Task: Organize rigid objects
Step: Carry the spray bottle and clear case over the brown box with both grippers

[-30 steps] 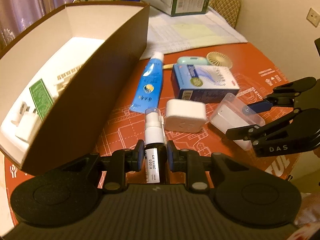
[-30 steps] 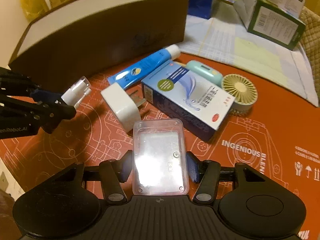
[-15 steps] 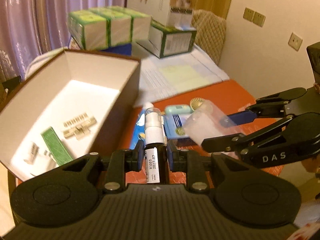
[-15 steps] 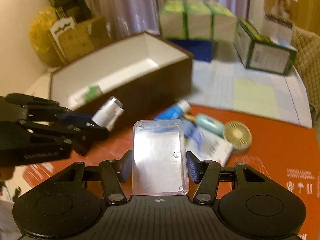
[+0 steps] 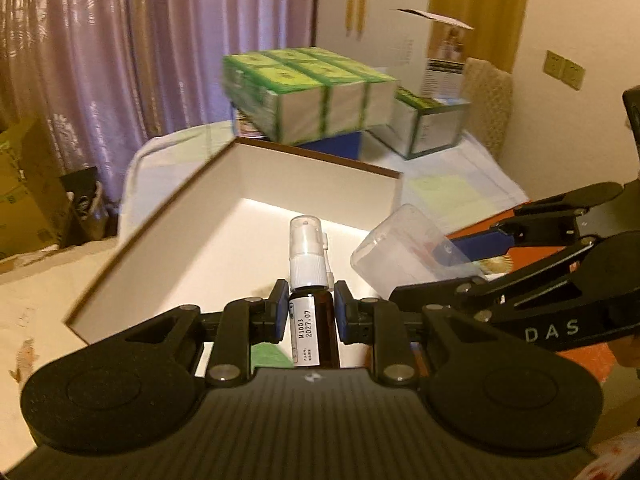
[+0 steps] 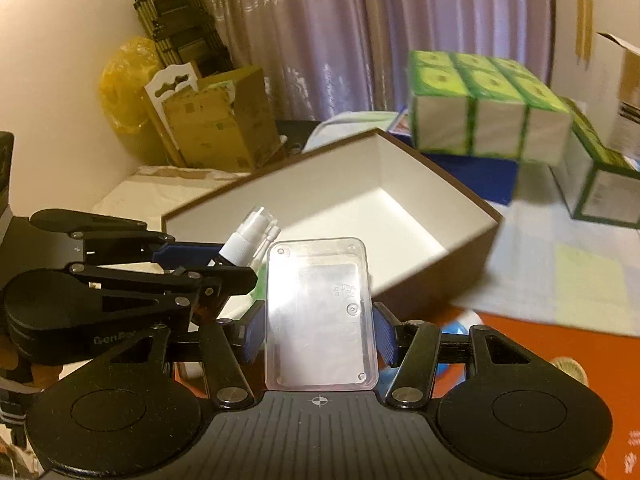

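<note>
My left gripper (image 5: 311, 305) is shut on a brown spray bottle (image 5: 308, 264) with a white pump and clear cap, raised over the near end of the brown cardboard box (image 5: 320, 162) with a white inside. My right gripper (image 6: 320, 334) is shut on a clear plastic case (image 6: 320, 312), held up over the same box (image 6: 448, 178). In the left wrist view the case (image 5: 404, 248) and the right gripper (image 5: 472, 268) hang just right of the bottle. In the right wrist view the bottle (image 6: 248, 236) and the left gripper (image 6: 216, 258) sit at the left. A green item (image 5: 270, 354) shows in the box below.
Green-and-white cartons (image 5: 312, 96) stand stacked on a blue box behind the brown box, with another carton (image 5: 432, 124) at the right. The orange mat (image 6: 560, 352) with a small fan (image 6: 568, 368) lies at the right. Cardboard boxes (image 6: 216, 120) and a yellow bag (image 6: 120, 80) stand beside the curtain.
Both grippers have risen from the orange mat and swung toward the box, each carrying its object. The items left on the mat have dropped almost out of view.
</note>
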Demonstrator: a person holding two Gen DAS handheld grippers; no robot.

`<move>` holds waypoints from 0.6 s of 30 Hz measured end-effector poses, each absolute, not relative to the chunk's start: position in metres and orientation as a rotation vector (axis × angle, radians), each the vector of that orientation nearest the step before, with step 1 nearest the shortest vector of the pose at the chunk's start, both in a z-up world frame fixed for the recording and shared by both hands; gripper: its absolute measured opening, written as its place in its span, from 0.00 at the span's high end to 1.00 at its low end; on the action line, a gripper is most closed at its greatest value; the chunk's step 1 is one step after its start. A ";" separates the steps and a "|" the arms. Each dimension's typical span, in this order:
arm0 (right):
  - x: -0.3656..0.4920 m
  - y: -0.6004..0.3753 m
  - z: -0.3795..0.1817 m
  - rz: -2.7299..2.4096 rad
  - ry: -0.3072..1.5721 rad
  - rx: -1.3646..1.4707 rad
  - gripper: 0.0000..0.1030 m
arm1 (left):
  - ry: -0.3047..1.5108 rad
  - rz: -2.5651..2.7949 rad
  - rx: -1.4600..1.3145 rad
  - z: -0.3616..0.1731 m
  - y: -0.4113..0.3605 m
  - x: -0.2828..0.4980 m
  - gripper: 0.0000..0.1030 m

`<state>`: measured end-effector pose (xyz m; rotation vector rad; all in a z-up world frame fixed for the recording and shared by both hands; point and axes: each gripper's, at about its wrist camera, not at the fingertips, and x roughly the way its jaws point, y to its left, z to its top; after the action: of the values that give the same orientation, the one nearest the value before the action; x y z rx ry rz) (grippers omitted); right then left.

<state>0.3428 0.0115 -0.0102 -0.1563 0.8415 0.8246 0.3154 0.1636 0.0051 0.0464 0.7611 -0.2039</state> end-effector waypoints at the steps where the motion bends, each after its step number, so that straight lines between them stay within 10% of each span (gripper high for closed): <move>1: 0.346 0.021 -0.011 0.821 0.842 -0.155 0.49 | 0.763 -0.199 0.052 0.005 0.170 0.319 0.81; 18: 0.387 0.105 -0.056 0.665 0.962 -0.151 0.49 | 0.861 -0.246 0.127 -0.034 0.240 0.386 0.81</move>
<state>0.3874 0.1055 -0.0557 -0.1509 0.9621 0.6651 0.3856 0.2402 -0.0343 0.1273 0.8614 -0.2455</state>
